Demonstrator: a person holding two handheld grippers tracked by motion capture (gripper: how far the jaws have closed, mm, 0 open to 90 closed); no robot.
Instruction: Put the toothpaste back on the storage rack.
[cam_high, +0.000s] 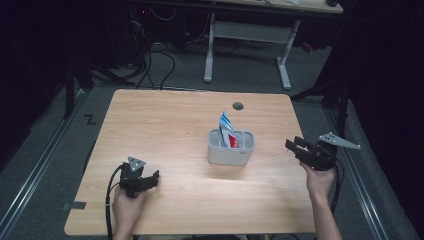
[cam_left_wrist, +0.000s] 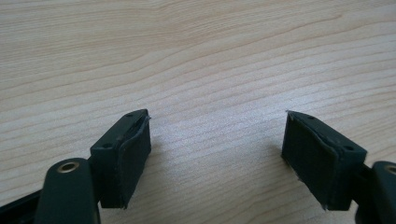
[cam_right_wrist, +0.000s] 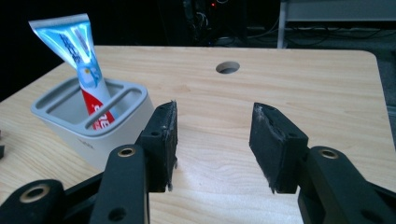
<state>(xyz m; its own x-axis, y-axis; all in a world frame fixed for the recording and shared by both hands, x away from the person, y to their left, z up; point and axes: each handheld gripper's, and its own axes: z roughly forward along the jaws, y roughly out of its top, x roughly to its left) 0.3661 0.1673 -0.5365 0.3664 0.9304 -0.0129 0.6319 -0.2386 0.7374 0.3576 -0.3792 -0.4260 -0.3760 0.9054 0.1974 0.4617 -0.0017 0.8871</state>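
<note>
A grey slotted holder stands near the middle of the wooden table, with a blue, white and red toothpaste tube upright in it. In the right gripper view the holder and the tube sit to the left of the jaws. My right gripper hovers at the table's right edge, to the right of the holder, open with nothing between its pads. My left gripper rests low at the front left, open over bare wood.
A round cable hole lies in the tabletop behind the holder. Beyond the table stand a white desk frame and cables on the floor. A metal rail runs along the left side.
</note>
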